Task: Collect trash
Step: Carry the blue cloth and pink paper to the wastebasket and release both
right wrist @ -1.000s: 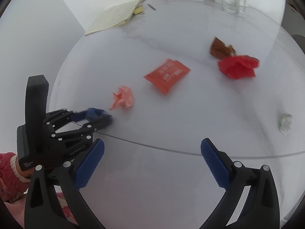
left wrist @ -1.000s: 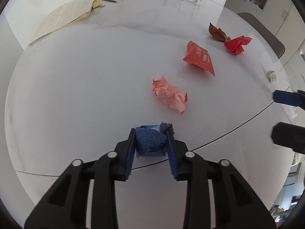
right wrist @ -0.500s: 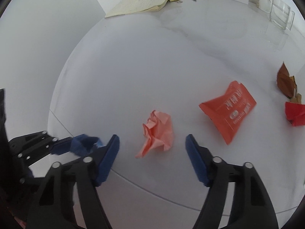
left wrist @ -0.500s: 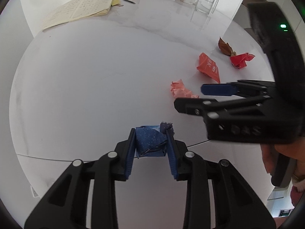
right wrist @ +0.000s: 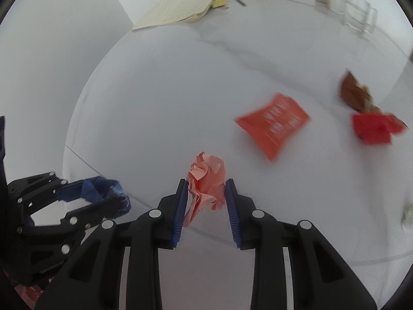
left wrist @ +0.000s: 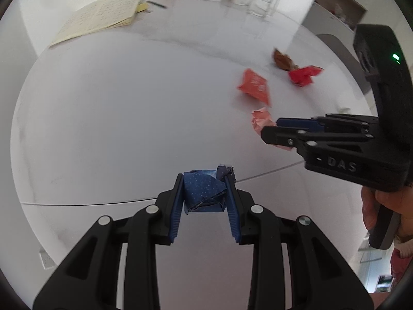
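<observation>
We're holding two pieces right now. Left claw is clamping the blue wad between its pads, lifted just over the near edge of the white surface. Right claw is closing around the pink wad: both pads are touching the paper, so we're reading it as gripped, though the wad looks like it's resting on the surface, not lifted. Left to collect, by our count: the orange packet just beyond the pink wad, the red wrapper and the brown wrapper touching each other further right, and a small pale scrap at the right edge, too blurred to identify. So we're judging roughly two of six in hand, four lying loose. No bin is showing in either view, so we can't tell where this goes; nothing is deposited yet as far as we're seeing. Notebook, pen and glasses at the far end aren't looking like trash, so we're leaving them. Both claws are full, so we're expecting a drop-off before the next pick.
</observation>
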`<state>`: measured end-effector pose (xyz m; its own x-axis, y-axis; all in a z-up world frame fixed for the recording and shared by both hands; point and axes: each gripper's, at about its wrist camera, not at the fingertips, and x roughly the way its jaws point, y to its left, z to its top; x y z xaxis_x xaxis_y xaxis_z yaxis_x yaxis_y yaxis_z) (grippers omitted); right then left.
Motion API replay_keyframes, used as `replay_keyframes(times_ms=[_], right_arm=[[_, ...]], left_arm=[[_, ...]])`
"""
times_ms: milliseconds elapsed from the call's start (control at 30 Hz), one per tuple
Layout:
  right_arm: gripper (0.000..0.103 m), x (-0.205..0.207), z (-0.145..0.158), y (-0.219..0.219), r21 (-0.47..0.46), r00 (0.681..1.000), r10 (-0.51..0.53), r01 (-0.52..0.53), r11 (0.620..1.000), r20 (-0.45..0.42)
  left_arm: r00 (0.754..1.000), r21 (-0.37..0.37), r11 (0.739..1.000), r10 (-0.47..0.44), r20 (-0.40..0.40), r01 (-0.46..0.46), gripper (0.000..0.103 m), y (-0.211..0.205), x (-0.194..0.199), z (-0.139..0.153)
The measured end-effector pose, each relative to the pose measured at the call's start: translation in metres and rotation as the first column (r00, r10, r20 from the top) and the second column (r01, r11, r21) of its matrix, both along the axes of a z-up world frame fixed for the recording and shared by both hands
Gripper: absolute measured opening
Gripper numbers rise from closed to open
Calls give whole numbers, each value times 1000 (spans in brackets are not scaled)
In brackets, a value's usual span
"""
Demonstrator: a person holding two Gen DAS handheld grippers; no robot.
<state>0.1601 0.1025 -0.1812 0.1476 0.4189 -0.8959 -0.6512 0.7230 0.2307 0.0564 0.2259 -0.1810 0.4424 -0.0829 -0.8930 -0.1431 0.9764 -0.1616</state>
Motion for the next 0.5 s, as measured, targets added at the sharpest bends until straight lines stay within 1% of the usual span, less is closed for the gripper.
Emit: replay_keyframes(times_ms=[67,167,267,367,500], right_arm=[[31,-10,8,-27,0,999,-43,43,999,4],[31,-32,17,-85,-13,990,-139,139,990,0],[31,-53,20,-129,-25,975,-221,221,975,-5],[31,-82,21,-185,-37,947,-322,322,946,-14],[31,-118,22,-244,-43,910,-415,414,909,-22]], left_arm=[[999,-6,999,-52,8,52,30,-20,3,6],[988,-9,988,-154,25,154,30,-60,4,15],[967,-15,968,-251,38,252,30,-101,4,21],[935,-17,936,-351,48,352,30,-148,-3,27],[884,-15,885,-464,54,465,30,-205,-17,33]])
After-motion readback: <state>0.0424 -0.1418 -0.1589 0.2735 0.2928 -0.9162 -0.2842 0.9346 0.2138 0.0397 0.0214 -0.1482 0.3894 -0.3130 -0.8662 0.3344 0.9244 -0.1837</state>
